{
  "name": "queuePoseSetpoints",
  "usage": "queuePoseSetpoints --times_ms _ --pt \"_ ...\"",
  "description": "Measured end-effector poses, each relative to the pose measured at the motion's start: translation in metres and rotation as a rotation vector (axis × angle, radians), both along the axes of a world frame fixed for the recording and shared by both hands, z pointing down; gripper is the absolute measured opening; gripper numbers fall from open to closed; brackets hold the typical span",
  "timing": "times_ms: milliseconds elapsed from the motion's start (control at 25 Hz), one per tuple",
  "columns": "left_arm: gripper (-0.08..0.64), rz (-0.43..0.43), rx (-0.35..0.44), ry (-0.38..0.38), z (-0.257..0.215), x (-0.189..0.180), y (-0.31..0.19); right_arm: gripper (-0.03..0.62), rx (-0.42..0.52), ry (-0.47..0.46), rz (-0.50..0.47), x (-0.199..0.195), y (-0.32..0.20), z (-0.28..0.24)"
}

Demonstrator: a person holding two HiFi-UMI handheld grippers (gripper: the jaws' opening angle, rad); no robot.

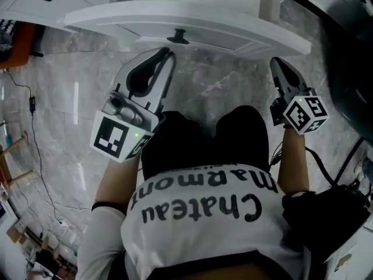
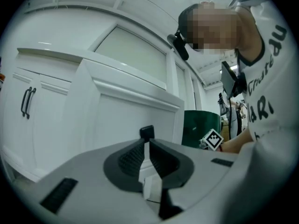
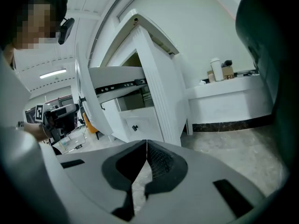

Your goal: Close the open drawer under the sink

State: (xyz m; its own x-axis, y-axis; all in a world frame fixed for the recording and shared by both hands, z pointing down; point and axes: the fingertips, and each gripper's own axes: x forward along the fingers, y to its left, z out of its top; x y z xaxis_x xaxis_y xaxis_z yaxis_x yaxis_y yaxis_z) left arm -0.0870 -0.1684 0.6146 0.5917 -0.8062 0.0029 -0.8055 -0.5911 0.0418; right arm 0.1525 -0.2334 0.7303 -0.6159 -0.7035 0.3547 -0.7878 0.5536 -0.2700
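The floor (image 1: pixel 70 98) is grey stone with pale lines in it. All around it are white cupboards. A cupboard door (image 2: pixel 46 120) to the left of the drawer has a thin black handle (image 2: pixel 27 101). Thin black wires (image 1: pixel 32 104) lie along the left edge of the floor. A big dark green thing (image 1: pixel 349 57) stands at the right edge.

The white drawer (image 1: pixel 192 25) is pulled out over the floor, in front of the person's (image 1: pixel 204 214) knees. It has a small black knob (image 1: pixel 178 38) in the middle of its front.

The left gripper (image 1: pixel 166 52) is just in front of the knob. Its jaws are nearly shut, with only a thin slit and nothing in it. I cannot tell if it touches the knob. The right gripper (image 1: pixel 277 63) is under the drawer's right end. Its jaws are pressed together and hold nothing.

The inside of the drawer is hard to see. The sink is not in any view. The person's legs hide the floor below them. In the right gripper view a white bottle (image 3: pixel 216 70) stands on a far ledge (image 3: pixel 229 85), too small to read.
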Motion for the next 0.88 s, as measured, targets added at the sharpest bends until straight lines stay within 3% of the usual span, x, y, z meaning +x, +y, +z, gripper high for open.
queuePoseSetpoints --times_ms 80,160,400,880 --pt "0.044 0.011 -0.015 0.001 0.000 0.002 -0.004 0.012 -0.003 -0.002 0.021 0.004 0.000 0.003" --pt "0.132 0.022 -0.022 0.003 -0.001 0.003 -0.010 0.012 -0.004 0.002 0.030 0.006 0.000 0.005" --pt "0.135 0.032 0.009 -0.001 -0.011 0.008 -0.021 0.012 -0.009 0.027 0.047 0.015 -0.002 0.013" --pt "0.109 0.005 -0.051 0.051 -0.012 0.009 -0.034 0.012 -0.019 0.034 0.056 0.014 0.003 0.024"
